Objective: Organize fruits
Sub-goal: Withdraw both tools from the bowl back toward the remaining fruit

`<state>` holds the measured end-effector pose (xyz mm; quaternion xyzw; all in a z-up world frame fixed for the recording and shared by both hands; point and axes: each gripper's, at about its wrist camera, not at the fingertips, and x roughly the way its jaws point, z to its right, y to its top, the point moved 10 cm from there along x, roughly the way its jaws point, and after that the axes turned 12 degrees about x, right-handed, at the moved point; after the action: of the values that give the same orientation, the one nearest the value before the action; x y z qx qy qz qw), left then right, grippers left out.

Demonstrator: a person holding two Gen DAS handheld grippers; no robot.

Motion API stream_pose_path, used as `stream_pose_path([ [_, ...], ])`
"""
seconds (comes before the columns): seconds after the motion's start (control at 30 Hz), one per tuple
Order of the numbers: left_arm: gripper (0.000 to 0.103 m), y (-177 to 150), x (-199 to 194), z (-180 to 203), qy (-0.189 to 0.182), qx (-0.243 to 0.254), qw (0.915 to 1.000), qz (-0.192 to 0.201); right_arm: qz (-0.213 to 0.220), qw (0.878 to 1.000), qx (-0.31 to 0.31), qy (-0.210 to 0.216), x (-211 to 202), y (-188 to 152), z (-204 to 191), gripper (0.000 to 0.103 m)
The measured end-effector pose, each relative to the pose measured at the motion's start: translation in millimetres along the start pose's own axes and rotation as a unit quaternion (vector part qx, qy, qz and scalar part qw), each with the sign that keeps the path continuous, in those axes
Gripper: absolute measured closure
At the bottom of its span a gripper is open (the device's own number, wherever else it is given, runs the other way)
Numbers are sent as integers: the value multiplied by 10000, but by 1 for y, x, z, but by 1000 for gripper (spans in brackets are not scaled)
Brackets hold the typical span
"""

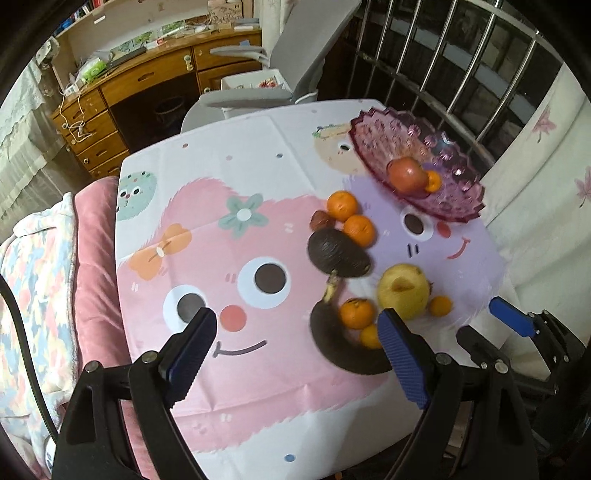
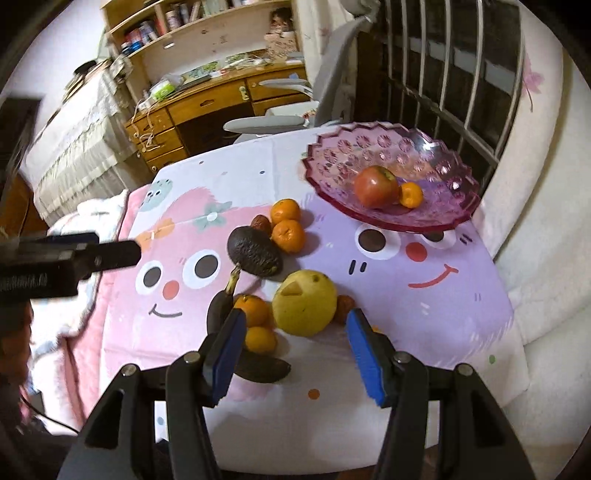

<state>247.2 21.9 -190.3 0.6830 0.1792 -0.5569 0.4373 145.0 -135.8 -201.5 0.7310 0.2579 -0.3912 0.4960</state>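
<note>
We are in a lived-in home bedroom or study, wooden desk [image 1: 155, 79] with drawers and cluttered bookshelf [image 2: 192, 22], grey office chair [image 1: 295, 55], pink quilted bedding [image 1: 92, 266], barred window [image 1: 461, 66], cartoon-print cloth on the tabletop [image 1: 240, 266]

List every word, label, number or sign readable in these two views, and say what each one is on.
No text can be read in either view.
Black housing of the other tool, at the left edge of the right wrist view: a strip of pale lettering, too blurred to read.
Books on the shelves: spines too small to read.
Tablecloth: cartoon faces only, no words.
</note>
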Motion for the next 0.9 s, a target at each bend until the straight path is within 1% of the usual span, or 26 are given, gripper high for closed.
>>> stream_pose_path([
  [0.1,14,-4,9,-6,-94,-4,9999,-128,79,9990,-428,-83,1,-11,-12,46],
  [0.2,14,-10,25,-7,-255,-101,9989,-368,58,9971,-752,-115,4,-21,-19,46],
  [0.3,14,-17,39,-2,-412,-143,9975,-554,-31,9962,-861,-140,11,-31,-20,46],
  [0.37,14,-22,49,2,-485,-159,9961,-715,-88,9954,-923,-243,17,-37,-17,46],
  [0.5,14,-34,70,13,-650,-261,9919,-1063,-165,9943,-1002,-330,26,-45,-10,46],
  [0.57,14,-41,82,20,-741,-322,9883,-1290,-236,9936,-1026,-408,31,-48,-4,46],
  [0.67,14,-51,101,25,-737,-452,9834,-1593,-328,9922,-1081,-519,40,-53,6,46],
  [0.8,14,-61,119,26,-811,-951,9732,-1932,-419,9902,-1145,-685,52,-55,23,46],
  [0.9,14,-67,133,26,-837,-1273,9650,-2132,-381,9906,-1102,-721,59,-50,36,46],
])
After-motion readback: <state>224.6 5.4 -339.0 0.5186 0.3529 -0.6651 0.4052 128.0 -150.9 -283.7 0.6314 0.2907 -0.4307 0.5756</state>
